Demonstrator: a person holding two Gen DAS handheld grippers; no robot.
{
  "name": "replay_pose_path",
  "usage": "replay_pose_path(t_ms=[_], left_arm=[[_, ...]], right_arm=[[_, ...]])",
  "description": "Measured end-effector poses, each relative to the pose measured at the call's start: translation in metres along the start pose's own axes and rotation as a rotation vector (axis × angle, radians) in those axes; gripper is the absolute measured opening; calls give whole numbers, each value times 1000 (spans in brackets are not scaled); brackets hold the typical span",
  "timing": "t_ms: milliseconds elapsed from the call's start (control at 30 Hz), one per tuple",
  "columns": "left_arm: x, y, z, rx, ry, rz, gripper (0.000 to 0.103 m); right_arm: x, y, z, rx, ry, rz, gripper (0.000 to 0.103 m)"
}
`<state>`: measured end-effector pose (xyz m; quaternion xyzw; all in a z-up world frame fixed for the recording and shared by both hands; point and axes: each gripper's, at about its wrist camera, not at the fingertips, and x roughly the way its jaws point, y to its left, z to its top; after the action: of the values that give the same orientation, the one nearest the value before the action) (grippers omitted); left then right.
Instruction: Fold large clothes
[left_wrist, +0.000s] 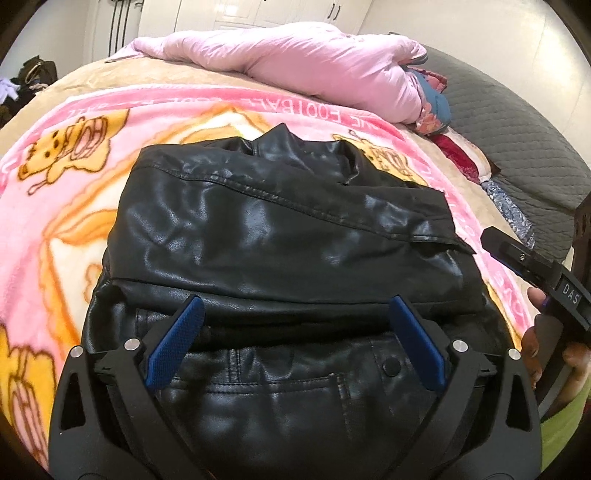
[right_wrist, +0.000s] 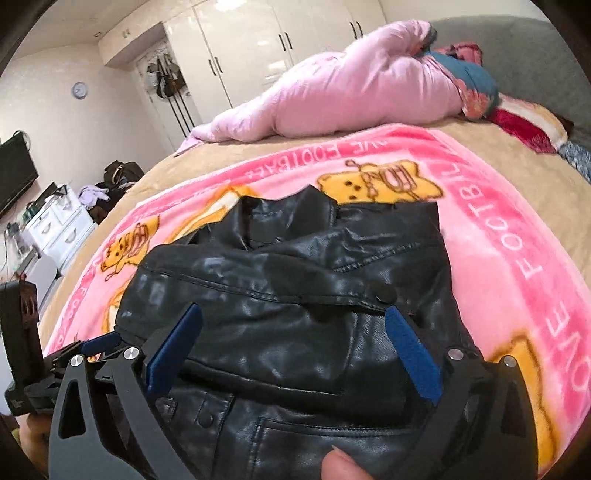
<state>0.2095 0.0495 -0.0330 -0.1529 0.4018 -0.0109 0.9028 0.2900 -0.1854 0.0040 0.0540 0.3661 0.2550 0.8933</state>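
Jacket (left_wrist: 280, 236) is laid folded on the blanket (left_wrist: 74, 206); left gripper (left_wrist: 293, 339) and right gripper (right_wrist: 293, 343) are held above the jacket, spread wide, nothing gripped, apparently released.

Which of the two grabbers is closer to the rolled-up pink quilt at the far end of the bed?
Right, as far as I can judge. The right gripper hovers over the black leather jacket on the side where the pink quilt bulges; the left gripper sits further over.

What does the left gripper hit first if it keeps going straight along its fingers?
Most likely the black leather jacket. The left gripper is open, nothing between its fingers, aimed down at the folded jacket on the pink blanket. It would probably land near the folded edge, though depth is hard to judge.
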Motion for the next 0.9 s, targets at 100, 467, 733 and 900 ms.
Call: replay_pose_path(t_ms=[100,467,733,900], left_arm=[[-8,-2,-1,2,-10,-3,94],[-38,-3,0,1,-58,-9,94],[-60,0,-2,4,-89,-8,94],[-73,3,-6,8,-108,-7,94]], right_arm=[[-7,5,1,-15,-26,3,99],[-21,17,3,-29,-74,27,99],[-43,20,-2,-18,-108,29,99],[-60,22,-25,-28,-104,17,99]])
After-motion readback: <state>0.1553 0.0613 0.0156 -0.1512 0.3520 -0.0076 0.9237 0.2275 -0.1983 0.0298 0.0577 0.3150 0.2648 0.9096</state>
